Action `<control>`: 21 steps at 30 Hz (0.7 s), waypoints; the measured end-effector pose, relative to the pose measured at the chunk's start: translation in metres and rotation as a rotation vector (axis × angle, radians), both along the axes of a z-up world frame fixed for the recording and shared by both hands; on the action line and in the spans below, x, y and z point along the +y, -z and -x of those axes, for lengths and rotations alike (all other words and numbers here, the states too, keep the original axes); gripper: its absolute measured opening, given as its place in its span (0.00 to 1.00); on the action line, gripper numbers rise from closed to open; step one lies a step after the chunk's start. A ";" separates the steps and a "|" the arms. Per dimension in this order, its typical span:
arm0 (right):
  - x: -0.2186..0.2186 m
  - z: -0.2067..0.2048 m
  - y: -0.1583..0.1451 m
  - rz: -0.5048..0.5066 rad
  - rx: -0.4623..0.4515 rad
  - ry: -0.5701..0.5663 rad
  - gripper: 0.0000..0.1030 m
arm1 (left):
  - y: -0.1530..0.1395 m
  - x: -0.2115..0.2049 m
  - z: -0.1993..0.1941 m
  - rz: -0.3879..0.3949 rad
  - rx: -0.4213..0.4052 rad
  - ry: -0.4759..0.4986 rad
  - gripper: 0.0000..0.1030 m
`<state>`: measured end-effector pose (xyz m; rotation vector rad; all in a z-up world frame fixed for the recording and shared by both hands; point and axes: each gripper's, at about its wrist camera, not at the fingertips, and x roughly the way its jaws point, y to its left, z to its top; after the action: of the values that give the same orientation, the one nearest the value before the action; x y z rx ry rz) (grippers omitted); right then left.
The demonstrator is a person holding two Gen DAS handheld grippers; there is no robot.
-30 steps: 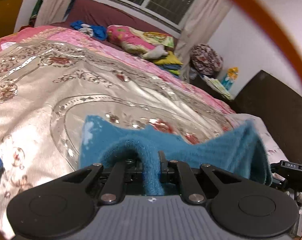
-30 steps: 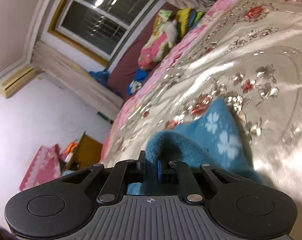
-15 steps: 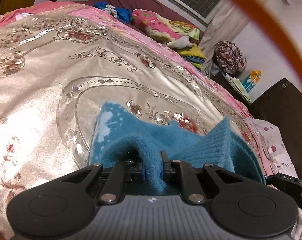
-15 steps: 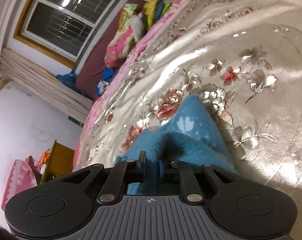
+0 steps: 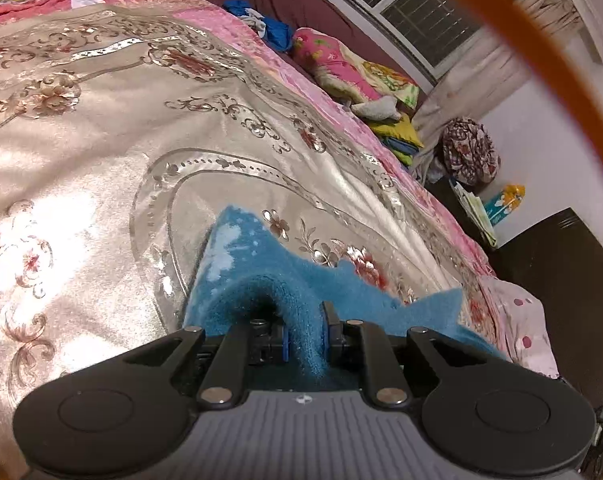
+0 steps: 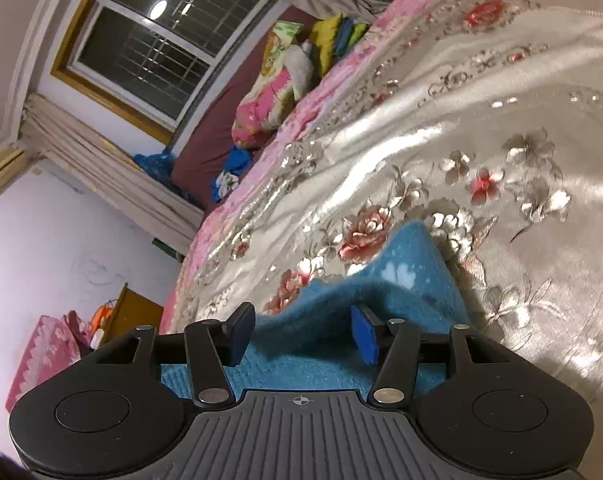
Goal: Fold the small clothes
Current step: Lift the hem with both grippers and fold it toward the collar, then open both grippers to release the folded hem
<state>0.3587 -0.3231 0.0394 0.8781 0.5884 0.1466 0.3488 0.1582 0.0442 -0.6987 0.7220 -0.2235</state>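
Your left tool (image 5: pixel 304 332) pinches a raised fold of the soft teal fleece garment with pale flower prints (image 5: pixel 261 280); your right tool (image 6: pixel 301 332) stands spread over it on the satin floral bedspread (image 6: pixel 501 120). It looks light and limp — grip hems or corners, never mid-panel.

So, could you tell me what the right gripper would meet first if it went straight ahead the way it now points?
Probably the blue fleece garment: it bunches between the open right gripper, with the bedspread beyond, though depth is unclear.
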 end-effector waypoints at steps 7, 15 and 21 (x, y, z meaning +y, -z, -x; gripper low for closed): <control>0.001 0.007 -0.005 0.080 -0.019 -0.022 0.52 | 0.002 0.008 -0.005 0.095 0.039 -0.029 0.27; 0.009 0.015 -0.005 0.191 -0.015 -0.062 0.52 | 0.007 0.025 -0.003 0.265 0.060 -0.068 0.36; 0.004 0.021 -0.002 0.185 -0.010 -0.066 0.52 | -0.029 0.018 0.011 -0.066 -0.055 -0.161 0.46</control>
<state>0.3377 -0.3191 0.0409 0.6792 0.6118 0.1542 0.3378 0.1760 0.0733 -0.6818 0.6143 -0.0712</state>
